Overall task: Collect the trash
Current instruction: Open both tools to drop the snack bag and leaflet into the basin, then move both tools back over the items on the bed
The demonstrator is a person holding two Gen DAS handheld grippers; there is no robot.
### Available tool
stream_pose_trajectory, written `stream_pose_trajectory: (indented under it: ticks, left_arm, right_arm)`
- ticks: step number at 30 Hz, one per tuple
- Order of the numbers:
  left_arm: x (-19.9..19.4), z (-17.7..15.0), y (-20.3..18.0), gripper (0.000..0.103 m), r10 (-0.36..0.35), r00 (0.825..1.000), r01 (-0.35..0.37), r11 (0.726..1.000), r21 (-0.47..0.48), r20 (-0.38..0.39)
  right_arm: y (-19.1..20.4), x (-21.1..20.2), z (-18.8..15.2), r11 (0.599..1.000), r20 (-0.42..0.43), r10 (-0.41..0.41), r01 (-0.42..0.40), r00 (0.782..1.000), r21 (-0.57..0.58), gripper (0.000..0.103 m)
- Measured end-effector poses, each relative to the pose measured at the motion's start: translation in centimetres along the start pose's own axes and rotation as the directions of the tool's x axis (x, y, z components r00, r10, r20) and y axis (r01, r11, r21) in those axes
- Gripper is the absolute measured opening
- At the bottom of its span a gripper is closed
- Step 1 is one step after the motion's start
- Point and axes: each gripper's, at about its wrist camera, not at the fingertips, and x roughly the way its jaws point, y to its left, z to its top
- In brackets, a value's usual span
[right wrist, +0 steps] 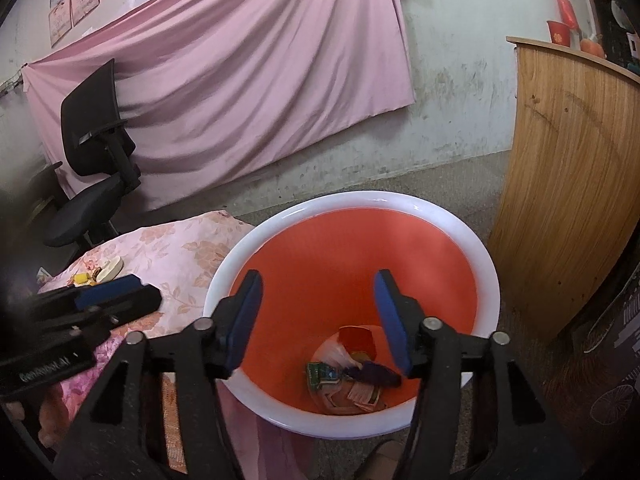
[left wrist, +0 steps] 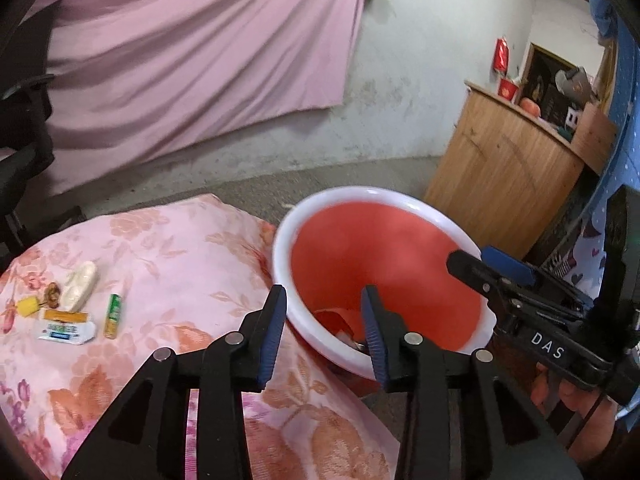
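Observation:
A red bin with a white rim (left wrist: 304, 216) (right wrist: 360, 200) stands beside a table under a pink floral cloth (left wrist: 168, 248). Wrappers and scraps (right wrist: 352, 380) lie at the bin's bottom. On the cloth lie a white wrapper (left wrist: 80, 284), a yellow piece (left wrist: 28, 306), a brown scrap (left wrist: 54, 294), an orange-and-white packet (left wrist: 66, 326) and a small green-and-yellow tube (left wrist: 113, 316). My left gripper (left wrist: 324, 332) is open and empty over the bin's near rim. My right gripper (right wrist: 318, 320) is open and empty above the bin's mouth; it also shows in the left wrist view (left wrist: 492, 268).
A wooden cabinet (left wrist: 504, 176) (right wrist: 568, 184) stands right of the bin. A black office chair (right wrist: 96, 152) stands at the left by the wall, which is draped with a pink sheet (right wrist: 240, 80). The floor is grey concrete.

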Motion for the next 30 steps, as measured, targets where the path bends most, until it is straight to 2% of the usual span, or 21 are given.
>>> stream_pose_trajectory:
  ticks: [5, 9, 11, 12, 13, 15, 16, 18, 20, 21, 22, 25, 28, 30]
  left_arm:
    - [-2.4, 0.0, 1.6, 0.048, 0.046, 0.996, -0.043, 0.998, -0.043, 0.078]
    - [-4.9, -0.2, 3.5, 0.059, 0.097, 0.984, -0.085, 0.993, -0.085, 0.149]
    - [-6.1, -0.2, 4.3, 0.071, 0.118, 0.976, -0.1, 0.989, -0.105, 0.183]
    - [-6.8, -0.3, 4.7, 0.084, 0.136, 0.969, -0.114, 0.987, -0.117, 0.205]
    - [-7.8, -0.6, 5.3, 0.094, 0.166, 0.955, -0.136, 0.981, -0.135, 0.245]
    - [-9.4, -0.9, 6.3, 0.1, 0.211, 0.925, -0.167, 0.973, -0.16, 0.317]
    - [-10.4, -1.2, 6.8, 0.1, 0.24, 0.902, -0.187, 0.967, -0.174, 0.358]
    - [-11.9, -1.5, 7.7, 0.1, 0.289, 0.869, -0.23, 0.955, -0.188, 0.403]
    - [-13.4, -1.9, 8.3, 0.1, 0.318, 0.841, -0.26, 0.947, -0.19, 0.437]
    - [-13.9, -2.1, 8.7, 0.101, 0.329, 0.831, -0.27, 0.943, -0.192, 0.448]
    - [-14.8, -2.4, 9.2, 0.101, 0.35, 0.811, -0.289, 0.937, -0.199, 0.469]
    - [-16.5, -3.4, 10.7, 0.101, 0.389, 0.769, -0.328, 0.921, -0.209, 0.507]
    - [-18.4, -4.4, 12.0, 0.101, 0.434, 0.724, -0.37, 0.9, -0.23, 0.535]
    - [-19.4, -5.1, 13.0, 0.101, 0.458, 0.698, -0.39, 0.888, -0.245, 0.551]
  right_arm:
    - [0.9, -0.3, 0.4, 1.0, 0.027, 0.012, -0.012, 1.0, 0.001, 0.096]
    - [2.3, -1.0, 1.0, 0.999, 0.081, 0.049, -0.049, 0.996, -0.003, 0.103]
    - [3.3, -1.4, 1.2, 0.997, 0.119, 0.078, -0.077, 0.99, -0.011, 0.103]
    - [3.8, -1.5, 1.3, 0.996, 0.136, 0.091, -0.09, 0.987, -0.014, 0.103]
    - [4.3, -1.7, 1.4, 0.995, 0.155, 0.104, -0.102, 0.982, -0.019, 0.103]
    - [5.5, -2.3, 1.6, 0.991, 0.205, 0.134, -0.13, 0.969, -0.033, 0.103]
    - [6.1, -2.6, 1.6, 0.988, 0.234, 0.152, -0.146, 0.96, -0.043, 0.103]
    - [7.1, -3.1, 1.6, 0.985, 0.277, 0.173, -0.162, 0.945, -0.061, 0.103]
    - [8.3, -3.7, 1.6, 0.982, 0.338, 0.189, -0.171, 0.922, -0.083, 0.103]
    - [8.9, -4.0, 1.5, 0.979, 0.367, 0.202, -0.179, 0.908, -0.097, 0.103]
    - [9.3, -4.3, 1.5, 0.976, 0.391, 0.215, -0.187, 0.895, -0.109, 0.103]
    - [11.5, -5.2, 1.3, 0.965, 0.48, 0.26, -0.206, 0.838, -0.163, 0.103]
    - [13.8, -5.8, 0.9, 0.954, 0.536, 0.295, -0.21, 0.791, -0.214, 0.103]
    - [15.3, -6.0, 0.6, 0.946, 0.558, 0.316, -0.211, 0.767, -0.246, 0.103]
